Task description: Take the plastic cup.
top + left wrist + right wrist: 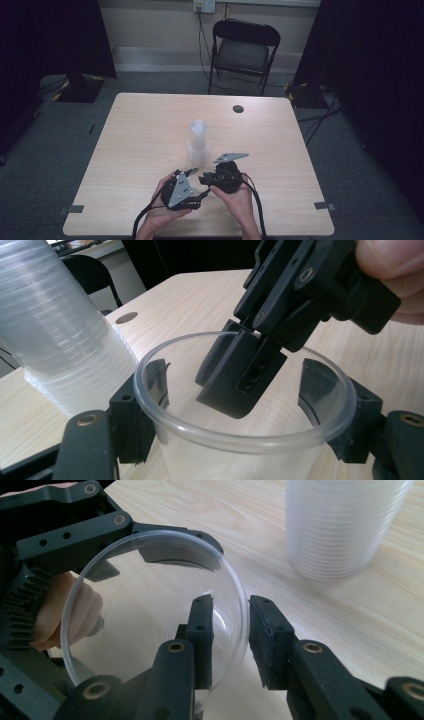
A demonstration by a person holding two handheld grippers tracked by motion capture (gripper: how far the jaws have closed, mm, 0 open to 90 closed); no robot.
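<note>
My left gripper (235, 390) is shut on a clear plastic cup (235, 442), with one pad on each side of its outer wall and the mouth facing up in the left gripper view. My right gripper (231, 630) is open and straddles the cup's rim (244, 611). One of its fingers (240, 385) reaches inside the cup and the other stands just outside, with a small gap to the wall. In the high view both grippers, left (194, 194) and right (205, 179), meet near the table's front edge. A tall stack of clear cups (198, 142) stands just behind them.
The light wooden table (150, 115) has a small dark round disc (238, 108) near its far edge. A black folding chair (243, 50) stands beyond the table. Cables trail from both grippers toward the front edge.
</note>
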